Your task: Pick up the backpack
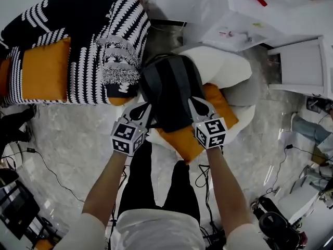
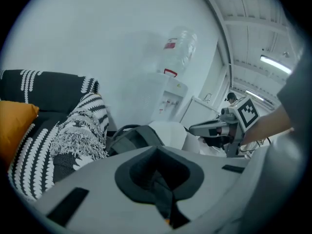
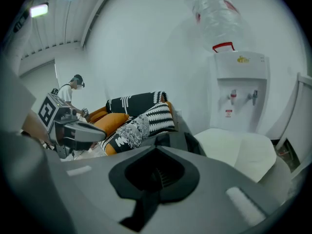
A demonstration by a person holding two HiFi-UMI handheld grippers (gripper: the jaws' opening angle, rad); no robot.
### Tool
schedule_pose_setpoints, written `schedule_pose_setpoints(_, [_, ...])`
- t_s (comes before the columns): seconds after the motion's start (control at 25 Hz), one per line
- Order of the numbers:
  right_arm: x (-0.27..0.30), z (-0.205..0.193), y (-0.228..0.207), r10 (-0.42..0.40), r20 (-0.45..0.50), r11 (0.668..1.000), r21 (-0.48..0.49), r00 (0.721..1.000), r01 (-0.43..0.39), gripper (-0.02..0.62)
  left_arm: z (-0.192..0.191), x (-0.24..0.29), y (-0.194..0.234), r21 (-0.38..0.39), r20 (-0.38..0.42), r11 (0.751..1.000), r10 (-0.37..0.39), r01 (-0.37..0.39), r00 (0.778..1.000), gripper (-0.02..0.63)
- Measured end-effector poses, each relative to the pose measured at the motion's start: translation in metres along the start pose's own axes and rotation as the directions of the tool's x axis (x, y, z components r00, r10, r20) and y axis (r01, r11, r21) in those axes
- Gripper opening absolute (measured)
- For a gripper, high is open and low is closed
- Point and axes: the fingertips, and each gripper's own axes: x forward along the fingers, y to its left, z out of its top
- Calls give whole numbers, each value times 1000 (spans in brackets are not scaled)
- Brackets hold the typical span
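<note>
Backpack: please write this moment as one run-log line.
backpack on orange cushion | left claw shut on backpack | right claw shut on backpack

I am in a work room dressed up as a living room: a mock home, not a real one. The black-and-white patterned sofa [image 1: 78, 40] with its orange cushion [image 1: 44, 69] sits on a pale marbled floor [image 1: 67, 139]. A white armchair [image 1: 229, 69] stands just beside the sofa's arm. Past that chair from the sofa, against a bare white wall, is an office water dispenser [image 3: 241, 89] with a bottle [image 3: 214, 13] on top. On the floor in front of the sofa, loose cables [image 1: 204, 184] trail about and dark gear [image 1: 15, 207] is parked. High over the sofa run strip lights [image 2: 275, 62] on a plain panelled ceiling, and past its far end another person [image 3: 68, 92] stands.
</note>
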Motion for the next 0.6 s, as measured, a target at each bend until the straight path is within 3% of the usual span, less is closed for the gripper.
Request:
schedule_pose_setpoints(0.32, [59,-41,-35,-35,-66,999,19,997,36,2,-41,47,37,-76,-68,997,-9,4,998,-3])
schedule_pose_setpoints(0.52, [80,-47,-59,-70,-64,998,5,995,70,3,-56,72,48,-90,-103,996,-20,11,994,-1])
schedule_pose_setpoints(0.6, [88,-48,-63,-77,-61,997,7,995,77,3,-60,78,53,-96,-115,995,-30,19,993,49])
